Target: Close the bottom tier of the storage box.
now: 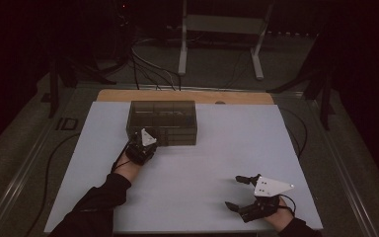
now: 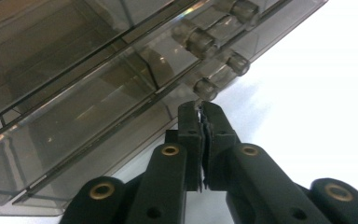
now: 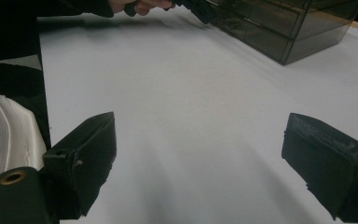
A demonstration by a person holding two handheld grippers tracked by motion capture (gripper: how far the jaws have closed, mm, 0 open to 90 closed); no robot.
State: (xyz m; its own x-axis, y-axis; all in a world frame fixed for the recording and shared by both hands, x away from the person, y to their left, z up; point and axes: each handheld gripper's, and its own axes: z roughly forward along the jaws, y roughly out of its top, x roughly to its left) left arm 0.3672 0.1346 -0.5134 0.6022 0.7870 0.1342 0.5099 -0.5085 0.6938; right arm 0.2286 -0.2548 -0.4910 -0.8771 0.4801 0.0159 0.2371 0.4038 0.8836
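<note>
The right gripper (image 1: 237, 192) rests nearest the person, well apart from the box (image 1: 162, 123), its jaws spread wide over bare table (image 1: 202, 163) and holding nothing. Farther off, the left gripper (image 2: 200, 109) has its jaws pressed together at the box's lower front corner, just below a small round knob (image 2: 206, 88); whether they pinch anything I cannot tell. The box sits toward the table's far edge. The risk: the closed tips may slip off that knob, or a pull may drag the light, unbraced box along, since the right gripper is too far away to steady it.
</note>
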